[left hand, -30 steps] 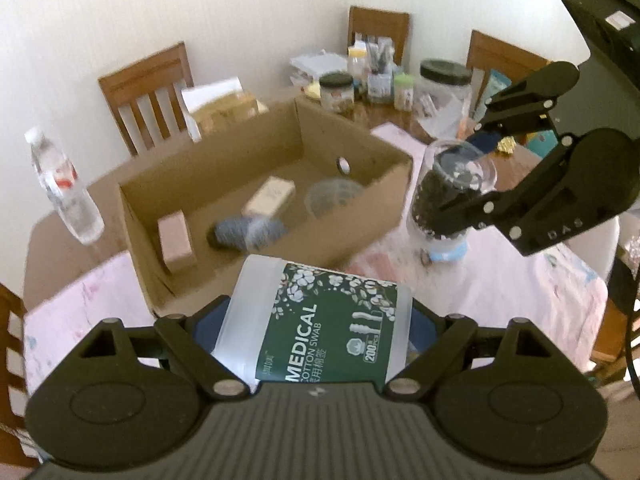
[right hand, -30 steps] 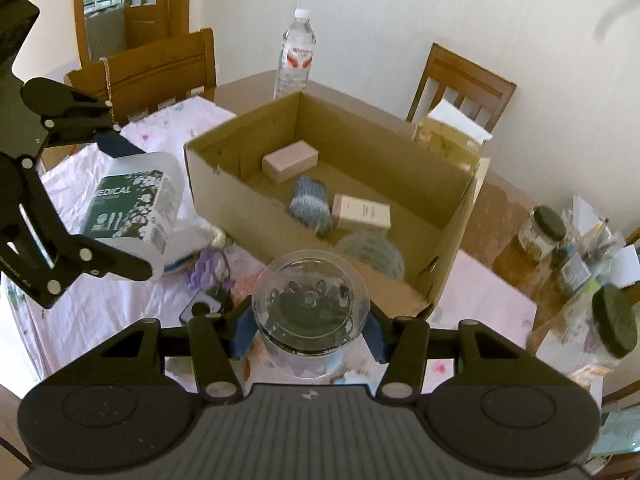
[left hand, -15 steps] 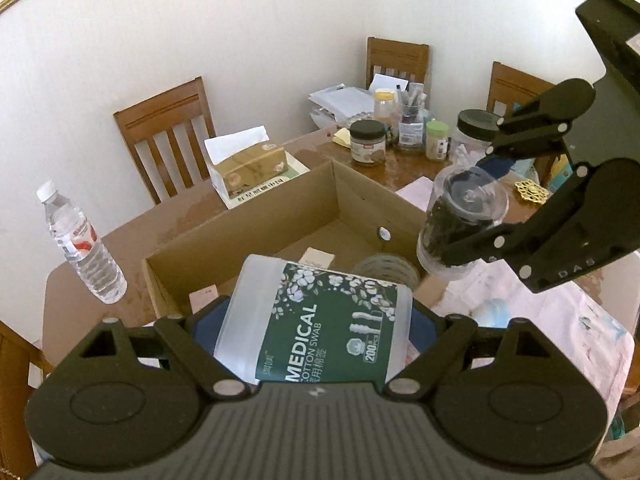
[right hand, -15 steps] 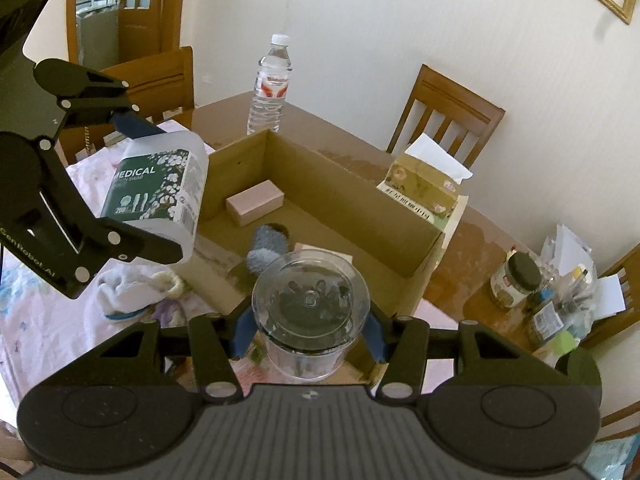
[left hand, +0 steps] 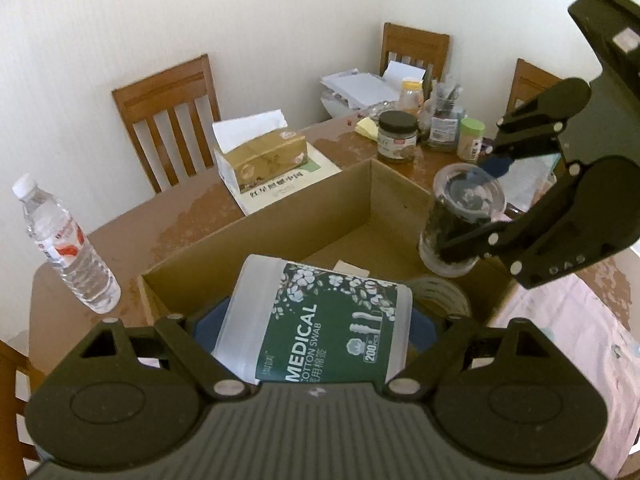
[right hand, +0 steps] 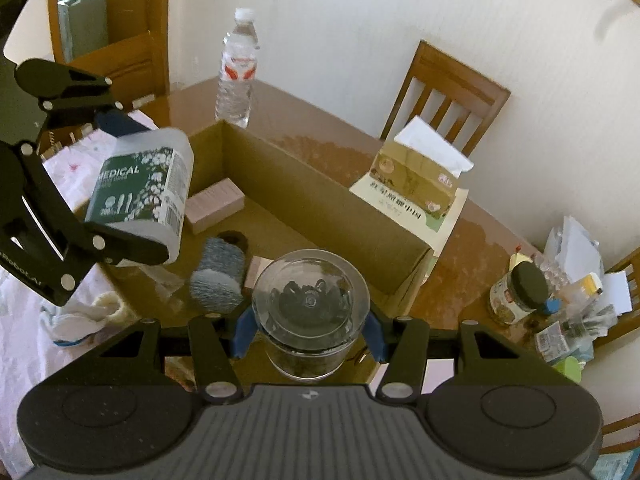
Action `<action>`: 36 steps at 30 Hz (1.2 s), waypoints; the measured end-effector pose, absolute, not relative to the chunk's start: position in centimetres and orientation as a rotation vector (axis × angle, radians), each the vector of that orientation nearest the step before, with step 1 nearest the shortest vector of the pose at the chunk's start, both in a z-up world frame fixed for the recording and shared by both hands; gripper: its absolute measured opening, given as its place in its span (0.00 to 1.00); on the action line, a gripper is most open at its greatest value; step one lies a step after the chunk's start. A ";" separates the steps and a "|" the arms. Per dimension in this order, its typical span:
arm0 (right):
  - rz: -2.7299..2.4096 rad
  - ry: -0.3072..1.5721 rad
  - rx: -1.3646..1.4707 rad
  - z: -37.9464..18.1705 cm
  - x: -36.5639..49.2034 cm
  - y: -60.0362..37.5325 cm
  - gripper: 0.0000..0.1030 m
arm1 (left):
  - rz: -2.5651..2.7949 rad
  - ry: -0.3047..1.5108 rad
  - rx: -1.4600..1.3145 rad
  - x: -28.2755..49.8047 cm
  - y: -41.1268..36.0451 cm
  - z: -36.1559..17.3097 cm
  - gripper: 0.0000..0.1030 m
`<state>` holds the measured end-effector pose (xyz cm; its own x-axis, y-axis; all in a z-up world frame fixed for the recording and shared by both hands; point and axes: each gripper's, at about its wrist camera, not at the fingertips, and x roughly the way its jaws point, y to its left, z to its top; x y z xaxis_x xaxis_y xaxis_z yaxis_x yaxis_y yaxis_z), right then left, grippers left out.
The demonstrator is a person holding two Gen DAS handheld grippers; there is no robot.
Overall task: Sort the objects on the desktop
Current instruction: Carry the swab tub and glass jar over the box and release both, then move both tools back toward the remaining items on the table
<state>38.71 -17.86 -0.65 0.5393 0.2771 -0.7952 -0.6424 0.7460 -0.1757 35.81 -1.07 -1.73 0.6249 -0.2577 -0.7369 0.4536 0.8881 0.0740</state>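
Left wrist view: left tongs (left hand: 316,320) clamp the light, smooth plastic swab tub (left hand: 320,328) at mid-body above the cardboard box (left hand: 280,236). Right tongs (right hand: 308,330) grip the heavier, fragile glass jar (right hand: 310,312) below its lid.

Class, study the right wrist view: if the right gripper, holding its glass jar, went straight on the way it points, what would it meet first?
Probably the cardboard box: the right gripper with its glass jar points over the box's open interior, likely toward the far wall. Depth is uncertain.
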 end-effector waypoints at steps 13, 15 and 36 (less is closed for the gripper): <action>0.545 0.899 -0.423 -2.3 43.5 -18.1 0.69 | -0.404 0.872 0.275 39.8 -1.5 -3.5 0.86; 0.546 0.897 -0.423 -2.2 43.4 -18.4 0.69 | -0.403 0.877 0.271 40.3 -1.5 -3.7 0.86; 0.549 0.898 -0.387 -0.8 41.2 -19.8 0.83 | -0.362 0.889 0.274 39.9 -0.6 -2.7 0.88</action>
<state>41.21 -19.78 -0.85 0.5016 0.2847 -0.8169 -0.5972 0.7971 -0.0889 39.91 -0.64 -2.73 0.5765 -0.1926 -0.7941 0.4169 0.9052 0.0831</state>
